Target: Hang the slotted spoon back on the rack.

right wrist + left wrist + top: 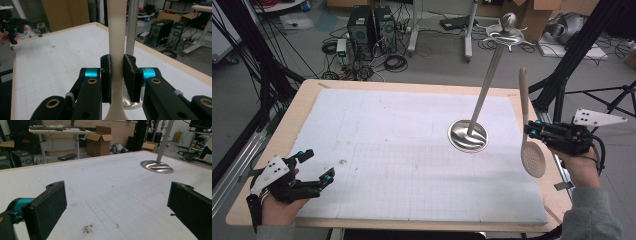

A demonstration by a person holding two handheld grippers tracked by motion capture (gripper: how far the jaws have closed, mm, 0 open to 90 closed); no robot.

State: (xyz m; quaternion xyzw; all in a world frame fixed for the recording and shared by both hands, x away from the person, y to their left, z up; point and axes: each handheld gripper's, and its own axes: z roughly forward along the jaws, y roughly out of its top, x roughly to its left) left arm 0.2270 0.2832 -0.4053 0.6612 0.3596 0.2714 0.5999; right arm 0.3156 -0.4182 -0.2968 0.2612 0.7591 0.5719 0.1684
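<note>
A cream slotted spoon (pixel 532 155) hangs upright over the table's right edge, bowl down and handle tip up. My right gripper (pixel 529 131) is shut on its handle; in the right gripper view the handle (pixel 116 37) rises straight between the two black jaws of that gripper (pixel 117 77). A steel stand with a round base (pixel 468 136) and a tall leaning pole topped by a disc and ball (pixel 507 26) sits right of centre. My left gripper (pixel 319 167) rests open at the table's front left corner; its own view shows the left gripper (pixel 117 207) with jaws wide apart and nothing between them.
A white gridded mat (pixel 412 150) covers the wooden table (pixel 307 95). A dark smudge (pixel 87 229) marks the mat near the left gripper. Computer towers (pixel 372 27), cables and cardboard boxes stand on the floor beyond the far edge.
</note>
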